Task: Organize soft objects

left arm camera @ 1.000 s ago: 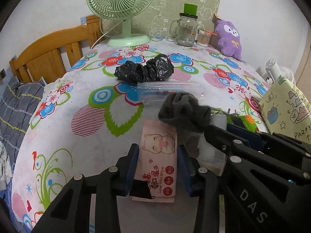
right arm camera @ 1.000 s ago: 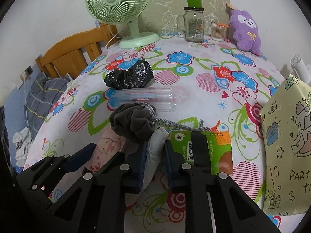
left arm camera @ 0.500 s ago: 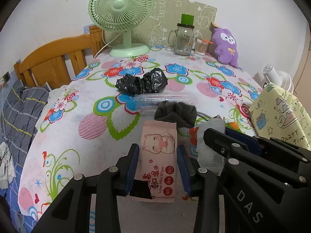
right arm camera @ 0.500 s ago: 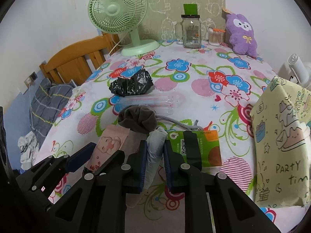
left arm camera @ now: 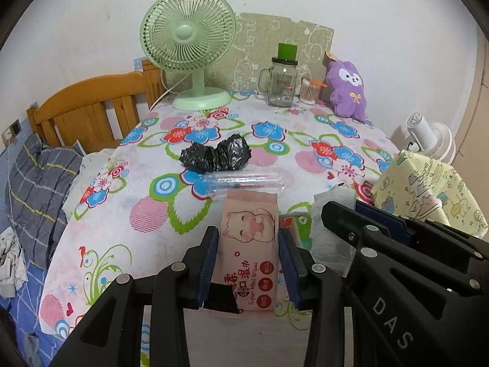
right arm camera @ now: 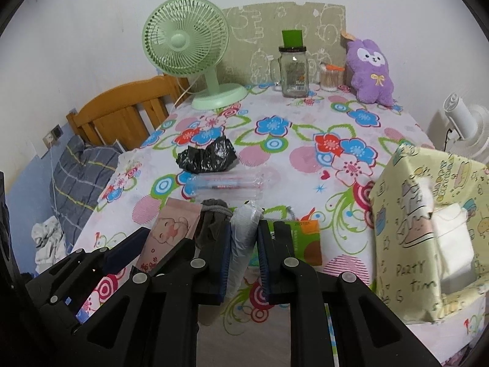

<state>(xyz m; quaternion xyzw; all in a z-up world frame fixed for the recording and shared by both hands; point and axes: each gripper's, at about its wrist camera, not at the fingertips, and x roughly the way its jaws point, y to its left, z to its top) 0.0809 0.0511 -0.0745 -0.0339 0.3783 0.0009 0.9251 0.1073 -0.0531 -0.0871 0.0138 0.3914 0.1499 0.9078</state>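
Note:
My left gripper (left arm camera: pixel 248 238) is shut on a pink pack of mini wipes (left arm camera: pixel 250 229) with a cat print and holds it above the table's front edge; the pack also shows in the right wrist view (right arm camera: pixel 166 235). My right gripper (right arm camera: pixel 243 238) is shut on a white-grey plastic pouch (right arm camera: pixel 243 229), seen in the left wrist view (left arm camera: pixel 331 223) too. A dark grey drawstring cloth (right arm camera: pixel 214 217) hangs beside the pouch at my right gripper. A crumpled black plastic bag (left arm camera: pixel 217 154) and a clear plastic tube pack (left arm camera: pixel 244 182) lie mid-table.
A green and orange packet (right arm camera: pixel 305 238) lies under my right gripper. A yellow "party time" gift bag (right arm camera: pixel 428 232) stands at the right. At the back stand a green fan (left arm camera: pixel 189 52), a glass jar (left arm camera: pixel 282 82), a cotton swab cup (left arm camera: pixel 310 91) and a purple plush (left arm camera: pixel 348 91). A wooden bed frame (left arm camera: pixel 91 113) is left.
Both grippers have pulled back and up from the table with their loads. The grey cloth has come along with the right gripper and left the table's middle.

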